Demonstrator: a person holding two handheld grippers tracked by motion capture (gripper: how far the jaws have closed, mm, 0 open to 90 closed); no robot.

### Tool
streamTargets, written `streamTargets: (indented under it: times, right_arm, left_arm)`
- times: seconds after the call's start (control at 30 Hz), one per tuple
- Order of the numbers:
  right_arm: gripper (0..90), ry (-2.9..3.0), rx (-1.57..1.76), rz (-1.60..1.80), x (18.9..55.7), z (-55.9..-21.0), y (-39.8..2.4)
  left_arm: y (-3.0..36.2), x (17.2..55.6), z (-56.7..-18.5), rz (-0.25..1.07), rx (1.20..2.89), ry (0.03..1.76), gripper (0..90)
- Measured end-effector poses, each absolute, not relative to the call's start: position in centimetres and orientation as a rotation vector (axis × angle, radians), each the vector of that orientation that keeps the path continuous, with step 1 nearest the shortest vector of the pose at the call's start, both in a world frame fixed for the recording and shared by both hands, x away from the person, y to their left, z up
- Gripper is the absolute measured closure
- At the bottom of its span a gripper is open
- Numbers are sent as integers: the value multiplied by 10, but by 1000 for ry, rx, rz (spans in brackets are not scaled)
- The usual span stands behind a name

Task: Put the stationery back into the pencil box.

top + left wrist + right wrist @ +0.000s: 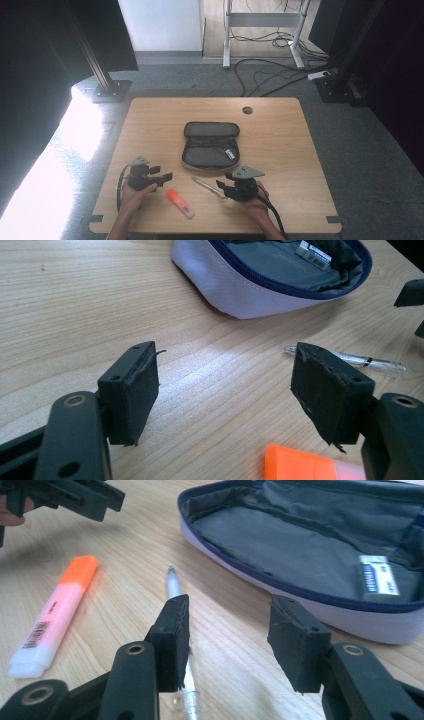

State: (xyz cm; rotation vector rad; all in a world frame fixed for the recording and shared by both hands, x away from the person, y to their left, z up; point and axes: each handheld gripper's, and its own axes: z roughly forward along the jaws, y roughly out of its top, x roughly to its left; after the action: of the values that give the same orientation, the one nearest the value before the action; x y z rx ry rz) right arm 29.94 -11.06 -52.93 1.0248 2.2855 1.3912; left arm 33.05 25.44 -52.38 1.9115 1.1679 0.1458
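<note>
**Right tool lined up on a slim clear pen**

While the right tool (227, 645) hung low over the tabletop (280, 130), its jaws stood parted with bare wood between the pads, and the pen (176, 587) ran under the left-hand jaw rather than between the two. Nothing was gripped. That pen lay at about seven o'clock from the open pencil case (210, 145), just apart from its near edge, with its far tip pointing toward eleven o'clock in the right gripper view.

By its looks the pen was light, stiff and smooth: a thin clear plastic barrel, round, so likely to roll or skate off the wood if nudged from one side. A hold across the middle of the barrel, pads square to its length, seemed the safest; a pinch near either tip would probably let it swing.

At about nine o'clock from the pen lay a highlighter (180, 203) with an orange cap, near but not touching it, and chunky enough to be caught by a wide jaw. The left tool (227, 390) sat farther out at nine o'clock, jaws wide apart and holding nothing, the highlighter's cap just below them. Inside the case an eraser (378, 576) rested on the grey lining. The soft case wall at one o'clock of the right tool was the nearest thing to snag; the tabletop around the pen was otherwise bare.
</note>
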Motion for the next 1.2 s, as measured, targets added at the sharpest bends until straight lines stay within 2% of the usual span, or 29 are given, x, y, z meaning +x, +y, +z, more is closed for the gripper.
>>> streamTargets:
  times: [0.47,1.2]
  right_arm:
    - [576,2360,987,1371,298,-537,-94]
    - [615,2436,966,1323,301,-548,-77]
  left_arm:
    - [254,331,-524,148,1916,1166,276]
    - [252,330,-524,139,1923,1160,276]
